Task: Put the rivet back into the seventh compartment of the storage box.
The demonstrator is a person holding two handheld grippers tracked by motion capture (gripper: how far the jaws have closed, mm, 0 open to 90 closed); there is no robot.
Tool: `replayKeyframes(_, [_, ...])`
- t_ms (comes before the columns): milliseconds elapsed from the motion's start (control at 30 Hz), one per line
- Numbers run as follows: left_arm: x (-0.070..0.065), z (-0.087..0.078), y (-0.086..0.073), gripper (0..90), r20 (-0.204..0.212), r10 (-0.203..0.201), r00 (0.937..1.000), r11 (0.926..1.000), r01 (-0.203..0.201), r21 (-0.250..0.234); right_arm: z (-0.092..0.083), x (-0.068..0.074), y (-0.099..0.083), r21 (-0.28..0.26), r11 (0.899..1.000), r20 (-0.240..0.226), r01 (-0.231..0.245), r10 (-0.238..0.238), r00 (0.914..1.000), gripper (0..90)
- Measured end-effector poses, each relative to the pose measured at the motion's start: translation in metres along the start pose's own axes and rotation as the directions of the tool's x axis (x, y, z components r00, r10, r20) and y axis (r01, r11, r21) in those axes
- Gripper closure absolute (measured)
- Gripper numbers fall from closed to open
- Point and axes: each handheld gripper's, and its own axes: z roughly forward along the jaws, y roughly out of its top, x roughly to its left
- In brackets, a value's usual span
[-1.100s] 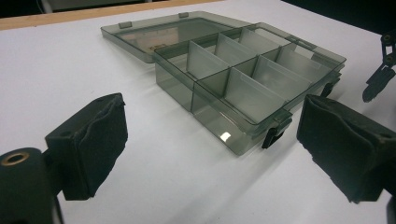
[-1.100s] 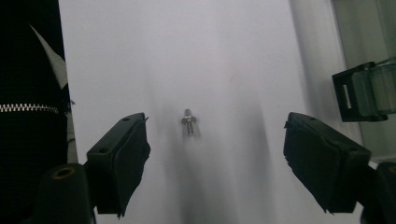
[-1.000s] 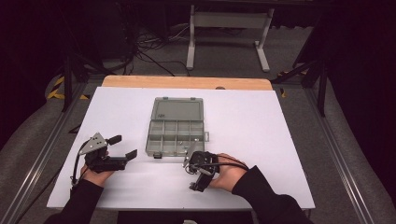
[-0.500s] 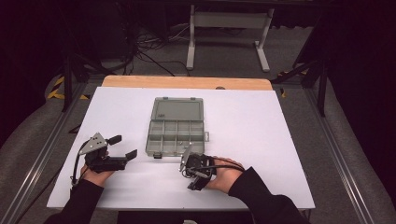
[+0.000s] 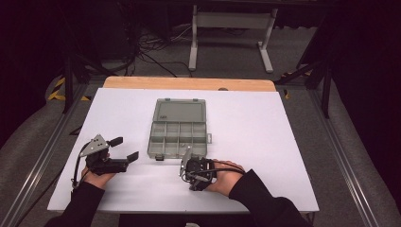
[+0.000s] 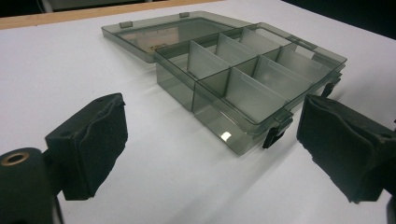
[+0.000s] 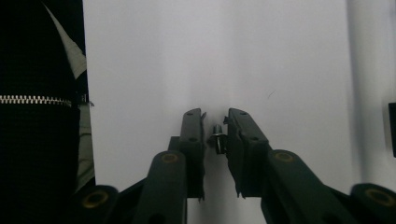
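Note:
An open, grey see-through compartment box (image 5: 178,137) (image 6: 243,79) lies mid-table with its lid (image 5: 179,111) flat behind it. Its cells look empty. My left gripper (image 5: 125,147) (image 6: 215,144) rests open on the table to the box's left, aimed at the box's near corner and holding nothing. My right gripper (image 5: 183,174) (image 7: 215,116) lies low on the table just in front of the box, pointing left. Its jaws have just been closing and stand narrow around a small metal screw (image 7: 217,138). The screw is against the right pad, with a sliver of gap on its other side.
The white table top (image 5: 265,142) has bare room to the right of the box and behind it. A dark zipped jacket (image 7: 37,116) fills the left of the right gripper view. Table legs and cables lie on the floor behind.
The right gripper's jaws have drawn together and the hand has edged slightly left. The left gripper and the box have not moved.

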Motion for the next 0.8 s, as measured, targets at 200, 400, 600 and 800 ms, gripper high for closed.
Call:
replayKeyframes(200, [0.000,0.000,0.000,9.2,0.000,0.000,1.0000,1.0000,0.000,0.000,0.000,0.001,0.002,0.024,1.000,-0.009,-0.008,0.009,0.9999,82.0])
replayKeyframes(400, [0.000,0.000,0.000,9.2,0.000,0.000,1.0000,1.0000,0.000,-0.002,-0.005,-0.001,0.003,0.017,1.000,-0.007,-0.002,0.003,1.0000,82.3])
replayKeyframes(600, [0.000,0.000,0.000,9.2,0.001,0.001,1.0000,1.0000,-0.001,0.000,-0.018,-0.005,0.007,-0.005,1.000,0.015,-0.002,0.002,0.9999,82.3])
replayKeyframes(800, [0.000,0.001,0.000,9.2,-0.004,0.000,1.0000,1.0000,0.000,-0.006,-0.033,-0.012,0.012,-0.037,0.999,0.038,-0.011,0.012,0.9992,82.3])
